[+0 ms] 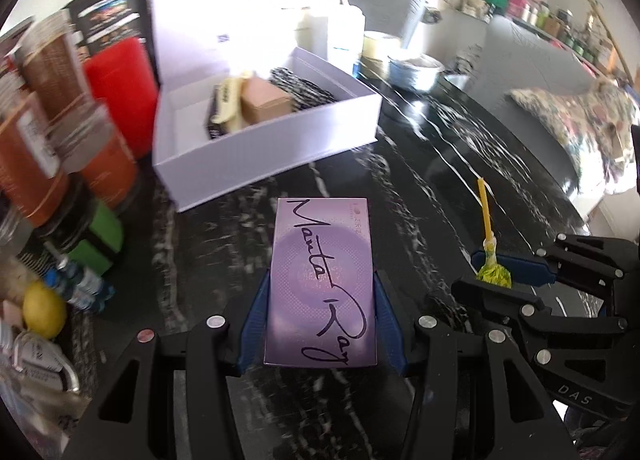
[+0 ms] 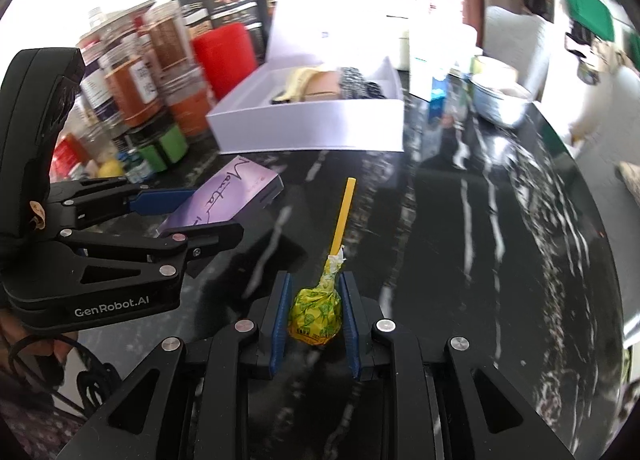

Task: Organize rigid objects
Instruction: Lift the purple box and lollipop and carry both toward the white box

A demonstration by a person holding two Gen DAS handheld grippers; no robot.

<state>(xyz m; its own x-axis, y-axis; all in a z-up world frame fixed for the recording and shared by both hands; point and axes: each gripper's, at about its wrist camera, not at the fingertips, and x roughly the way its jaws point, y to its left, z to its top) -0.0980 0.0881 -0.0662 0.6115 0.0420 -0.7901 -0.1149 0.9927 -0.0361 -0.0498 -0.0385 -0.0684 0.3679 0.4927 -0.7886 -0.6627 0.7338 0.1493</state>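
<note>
Dark marble table [image 2: 460, 228] lies bare at right; jars [image 1: 48, 120] crowd the left, and the white box [image 1: 264, 148] blocks the far middle, seemingly half full.

Blurred jars [image 1: 60, 108] at left; purple box's [image 1: 320, 284] handwriting cut off below.

The left wrist view looks down along its own tongs [image 1: 322, 314], close above the black marble desk [image 1: 420, 188], facing the white box [image 1: 264, 132]. The right wrist view does likewise from just beside it, over its tongs [image 2: 316, 316]. Both share the box, the jars [image 2: 136, 76] and each other's tongs.
</note>
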